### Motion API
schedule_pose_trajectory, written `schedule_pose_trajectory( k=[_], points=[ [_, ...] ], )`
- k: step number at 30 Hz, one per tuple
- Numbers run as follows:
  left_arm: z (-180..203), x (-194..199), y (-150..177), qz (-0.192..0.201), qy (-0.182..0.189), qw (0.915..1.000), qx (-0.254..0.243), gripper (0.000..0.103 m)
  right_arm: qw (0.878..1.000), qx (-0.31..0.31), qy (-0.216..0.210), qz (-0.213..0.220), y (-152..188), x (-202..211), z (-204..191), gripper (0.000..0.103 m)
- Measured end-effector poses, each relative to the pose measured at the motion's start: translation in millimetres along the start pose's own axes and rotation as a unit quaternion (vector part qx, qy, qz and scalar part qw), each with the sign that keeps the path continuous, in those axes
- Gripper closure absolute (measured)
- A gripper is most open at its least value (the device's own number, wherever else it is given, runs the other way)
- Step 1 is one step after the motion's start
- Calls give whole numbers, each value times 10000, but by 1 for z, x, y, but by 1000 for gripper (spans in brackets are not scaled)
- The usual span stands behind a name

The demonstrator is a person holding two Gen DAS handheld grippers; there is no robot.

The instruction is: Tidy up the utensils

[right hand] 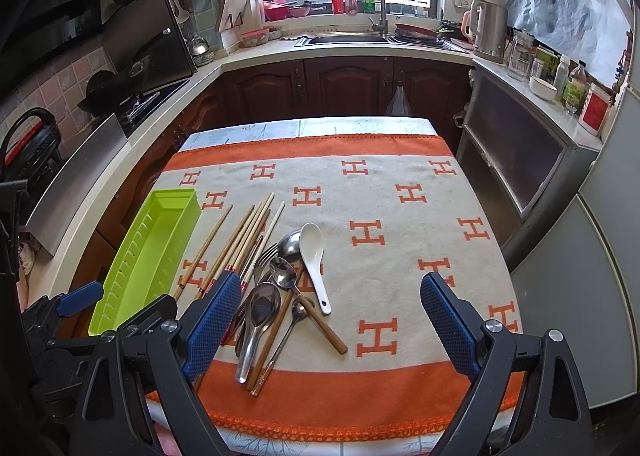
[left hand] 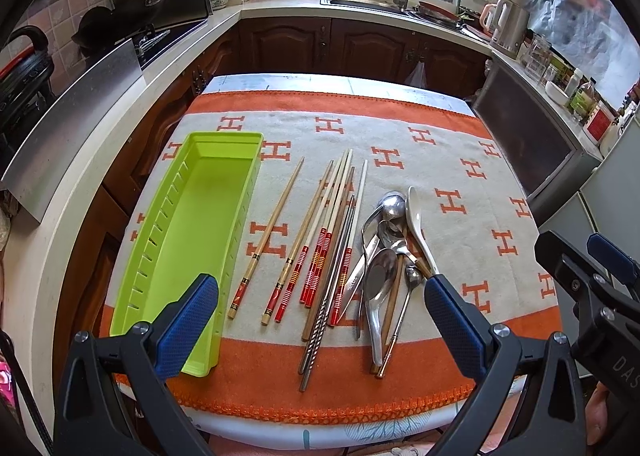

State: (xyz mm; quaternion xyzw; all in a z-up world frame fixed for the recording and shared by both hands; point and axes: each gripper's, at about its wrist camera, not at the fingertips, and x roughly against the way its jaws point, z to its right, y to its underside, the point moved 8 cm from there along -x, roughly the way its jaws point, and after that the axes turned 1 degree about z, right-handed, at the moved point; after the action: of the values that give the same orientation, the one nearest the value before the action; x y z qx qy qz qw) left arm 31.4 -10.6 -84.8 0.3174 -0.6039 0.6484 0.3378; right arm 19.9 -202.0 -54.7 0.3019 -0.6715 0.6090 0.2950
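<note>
A lime green utensil tray [left hand: 196,223] lies empty at the left of the table; it also shows in the right wrist view [right hand: 148,252]. Several chopsticks [left hand: 320,252] lie beside it, wooden, red-ended and metal; they also show in the right wrist view [right hand: 244,236]. A pile of metal spoons [left hand: 384,256], a fork and a white ceramic spoon [left hand: 418,223] lies right of them; the white spoon [right hand: 314,256] and metal spoons [right hand: 280,284] show in the right wrist view. My left gripper [left hand: 320,320] is open above the near edge. My right gripper [right hand: 332,320] is open and empty.
An orange and cream towel [right hand: 400,256] with H marks covers the table. Kitchen counters surround it: stove at left [right hand: 136,95], sink [right hand: 344,37] at back, a kettle [right hand: 490,29] and bottles at right. The right gripper shows at the right edge of the left wrist view [left hand: 592,284].
</note>
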Motion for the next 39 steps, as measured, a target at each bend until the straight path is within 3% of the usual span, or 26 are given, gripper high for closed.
schedule_pose_trajectory(
  k=[12, 18, 24, 27, 29, 32, 39],
  points=[
    [-3, -10, 0, -143, 54, 9999, 75, 1, 9997, -126, -178, -73, 5, -11, -1, 10],
    [-18, -18, -20, 24, -179, 9998, -86, 2, 9990, -211, -373, -131, -1, -21, 5, 17],
    [-22, -45, -49, -197, 251, 9991, -275, 9, 9972, -237, -577, -414, -14, -46, 12, 25],
    [-16, -67, -65, -407, 466, 9970, -461, 21, 9951, -256, -756, -586, -23, -63, 13, 30],
    [-12, -84, -71, -643, 586, 9946, -570, 40, 9940, -304, -807, -666, -31, -74, 13, 30],
    [-8, -116, -78, -1148, 777, 9885, -605, 59, 9919, -405, -894, -800, -42, -92, 14, 32],
    [-6, -171, -69, -1880, 670, 9765, -809, 89, 9865, -511, -1128, -1069, -54, -127, 4, 34]
  ],
)
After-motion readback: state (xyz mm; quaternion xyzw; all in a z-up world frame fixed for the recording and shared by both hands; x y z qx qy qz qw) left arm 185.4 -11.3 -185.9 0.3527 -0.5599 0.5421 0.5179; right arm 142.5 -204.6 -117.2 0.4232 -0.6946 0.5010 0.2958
